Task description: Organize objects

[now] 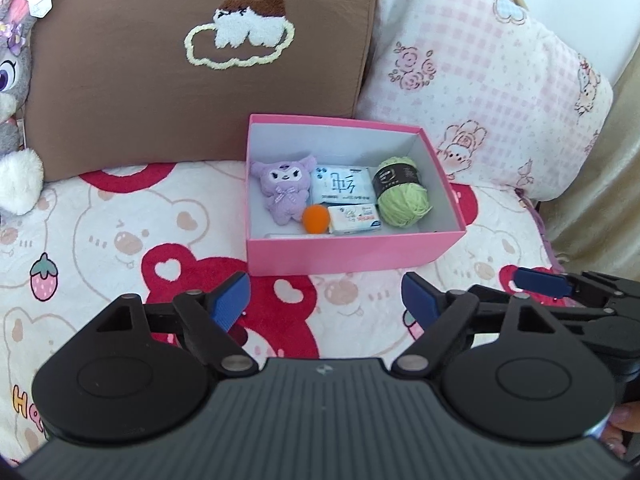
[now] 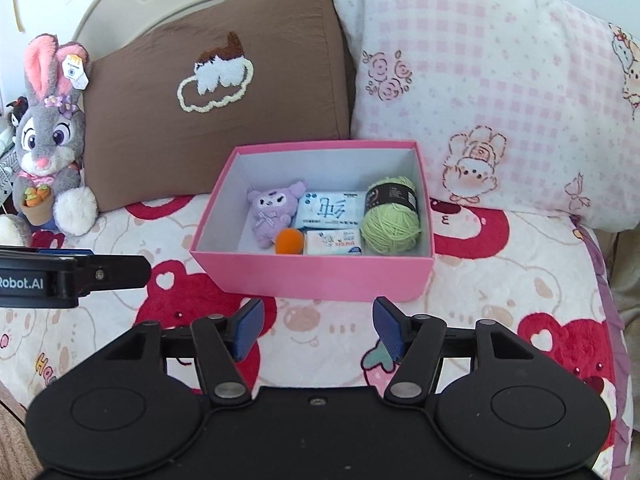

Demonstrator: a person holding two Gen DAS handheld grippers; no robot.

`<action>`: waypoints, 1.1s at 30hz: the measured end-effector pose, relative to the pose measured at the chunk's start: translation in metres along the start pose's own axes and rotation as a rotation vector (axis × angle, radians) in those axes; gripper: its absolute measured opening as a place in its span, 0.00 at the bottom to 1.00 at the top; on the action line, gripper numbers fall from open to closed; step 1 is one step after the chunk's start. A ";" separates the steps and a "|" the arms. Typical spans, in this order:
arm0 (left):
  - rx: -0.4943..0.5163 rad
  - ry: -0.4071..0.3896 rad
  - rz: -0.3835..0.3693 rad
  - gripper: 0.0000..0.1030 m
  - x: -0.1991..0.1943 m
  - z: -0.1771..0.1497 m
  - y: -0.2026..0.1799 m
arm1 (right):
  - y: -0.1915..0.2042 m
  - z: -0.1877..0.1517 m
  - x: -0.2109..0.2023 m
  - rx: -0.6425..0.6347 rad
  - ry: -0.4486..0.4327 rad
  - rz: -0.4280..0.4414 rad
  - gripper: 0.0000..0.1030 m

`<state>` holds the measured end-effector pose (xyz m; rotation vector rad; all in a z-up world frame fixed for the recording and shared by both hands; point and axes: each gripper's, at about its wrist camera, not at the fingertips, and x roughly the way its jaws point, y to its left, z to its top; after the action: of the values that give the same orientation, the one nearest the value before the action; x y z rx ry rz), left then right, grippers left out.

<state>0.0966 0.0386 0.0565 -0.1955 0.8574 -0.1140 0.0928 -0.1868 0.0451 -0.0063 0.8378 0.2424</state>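
A pink box (image 1: pixel 344 254) (image 2: pixel 312 278) stands open on the bed. Inside lie a purple plush (image 1: pixel 285 192) (image 2: pixel 270 210), a large tissue pack (image 1: pixel 340 184) (image 2: pixel 332 210), a small tissue pack (image 1: pixel 354 219) (image 2: pixel 334 243), an orange ball (image 1: pixel 316 219) (image 2: pixel 289 241) and a green yarn ball (image 1: pixel 402 192) (image 2: pixel 392 220). My left gripper (image 1: pixel 326 306) is open and empty, just in front of the box. My right gripper (image 2: pixel 318 326) is open and empty, also in front of the box. The left gripper shows at the left edge of the right wrist view (image 2: pixel 72 276).
A brown pillow (image 1: pixel 192 64) (image 2: pixel 216 112) and a pink checked pillow (image 1: pixel 488 80) (image 2: pixel 500 92) lean behind the box. A grey rabbit plush (image 2: pixel 50 140) (image 1: pixel 12 80) sits at the far left. A bear-patterned blanket (image 1: pixel 120 240) (image 2: pixel 500 280) covers the bed.
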 end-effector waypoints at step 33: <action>0.039 0.112 0.113 0.99 0.025 -0.029 0.015 | 0.005 -0.016 0.020 -0.019 0.110 -0.175 0.90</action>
<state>0.0917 0.0453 0.0162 -0.1041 0.9751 -0.0363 0.0924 -0.1790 0.0202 -0.1109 0.9384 0.0853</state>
